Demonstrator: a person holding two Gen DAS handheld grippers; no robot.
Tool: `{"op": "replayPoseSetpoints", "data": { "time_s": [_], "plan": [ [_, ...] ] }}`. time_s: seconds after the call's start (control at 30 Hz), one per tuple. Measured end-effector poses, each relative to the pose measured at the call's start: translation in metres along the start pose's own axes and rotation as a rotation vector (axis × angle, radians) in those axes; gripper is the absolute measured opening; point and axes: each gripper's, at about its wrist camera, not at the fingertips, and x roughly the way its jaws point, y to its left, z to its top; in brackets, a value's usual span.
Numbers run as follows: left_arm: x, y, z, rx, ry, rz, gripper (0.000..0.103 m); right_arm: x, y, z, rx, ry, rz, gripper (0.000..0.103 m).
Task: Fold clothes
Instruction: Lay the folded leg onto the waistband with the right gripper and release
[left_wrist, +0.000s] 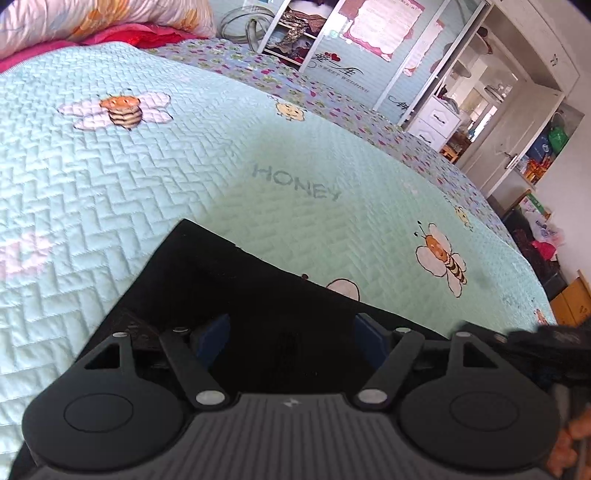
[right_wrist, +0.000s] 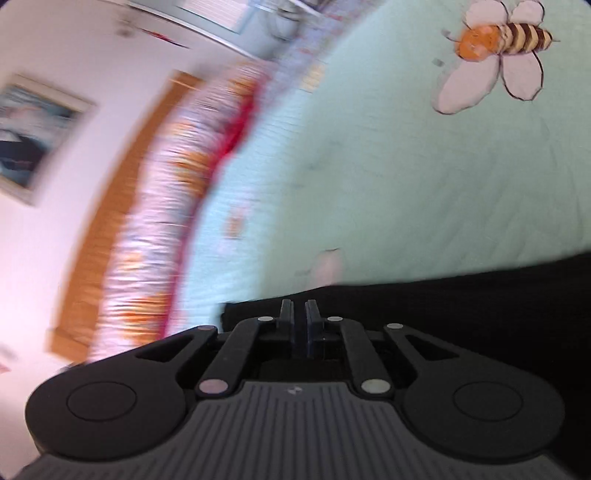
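Observation:
A black garment (left_wrist: 236, 280) lies flat on a mint quilted bedspread (left_wrist: 147, 177) printed with bees. In the left wrist view my left gripper (left_wrist: 291, 332) is open, its blue-padded fingers (left_wrist: 214, 336) spread wide just above the garment. In the right wrist view the same black garment (right_wrist: 461, 302) fills the lower right. My right gripper (right_wrist: 302, 314) has its jaws nearly together at the garment's edge; the view is motion-blurred and I cannot tell whether cloth is pinched between them.
Pillows and a red blanket (left_wrist: 110, 26) lie at the head of the bed. Shelves and a wardrobe (left_wrist: 461, 92) stand beyond the bed's far side. A wooden headboard (right_wrist: 122, 184) and a framed picture (right_wrist: 33, 140) show in the right wrist view.

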Motion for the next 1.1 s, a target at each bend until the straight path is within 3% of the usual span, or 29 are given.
{"op": "replayPoseSetpoints", "data": {
  "time_s": [0.23,0.27,0.3,0.33,0.37,0.43,0.47,0.53,0.6,0.67,0.7,0.73,0.8,0.83,0.93,1.1],
  "plan": [
    [-0.048,-0.001,-0.038,0.117,0.075,-0.082,0.082,-0.042,0.013,-0.090,-0.088,0.207,0.093,0.012],
    [-0.050,0.003,-0.046,0.135,0.092,-0.073,0.080,-0.041,0.005,-0.100,-0.073,0.222,0.075,0.017],
    [-0.043,0.013,-0.053,0.138,0.111,-0.020,0.078,-0.034,-0.007,-0.110,-0.073,0.262,0.009,0.017],
    [-0.038,0.022,-0.057,0.140,0.112,0.003,0.074,-0.027,-0.020,-0.119,-0.072,0.296,-0.051,0.006],
    [-0.037,0.027,-0.059,0.152,0.093,0.003,0.073,-0.024,-0.031,-0.124,-0.065,0.288,-0.059,0.001],
    [-0.037,0.025,-0.057,0.159,0.081,0.020,0.073,-0.032,-0.033,-0.121,-0.019,0.258,-0.034,0.002],
    [-0.036,0.021,-0.056,0.174,0.089,0.038,0.074,-0.042,-0.027,-0.120,-0.027,0.234,-0.020,0.010],
    [-0.034,0.013,-0.055,0.210,0.097,0.069,0.074,-0.061,-0.014,-0.118,-0.041,0.187,0.012,0.012],
    [-0.037,0.014,-0.053,0.185,0.091,0.080,0.074,-0.076,-0.015,-0.124,-0.014,0.181,0.078,0.012],
    [-0.038,0.017,-0.054,0.147,0.072,0.096,0.074,-0.087,-0.021,-0.130,-0.005,0.173,0.072,0.024],
    [-0.038,0.017,-0.056,0.132,0.063,0.108,0.074,-0.092,-0.024,-0.132,-0.009,0.164,0.050,0.007],
    [-0.040,0.014,-0.058,0.128,0.053,0.127,0.074,-0.097,-0.028,-0.135,-0.013,0.156,0.028,0.003],
    [-0.046,0.005,-0.061,0.131,0.034,0.166,0.074,-0.106,-0.034,-0.139,-0.021,0.139,-0.017,0.010],
    [-0.053,-0.003,-0.063,0.143,0.024,0.182,0.075,-0.113,-0.037,-0.141,-0.026,0.125,-0.037,0.013],
    [-0.070,-0.030,-0.068,0.166,0.005,0.192,0.075,-0.174,-0.046,-0.141,-0.030,-0.036,-0.051,0.019],
    [-0.082,-0.114,-0.097,0.304,0.044,0.004,0.079,-0.322,-0.108,-0.157,0.137,-0.408,-0.194,0.030]
  ]
}}
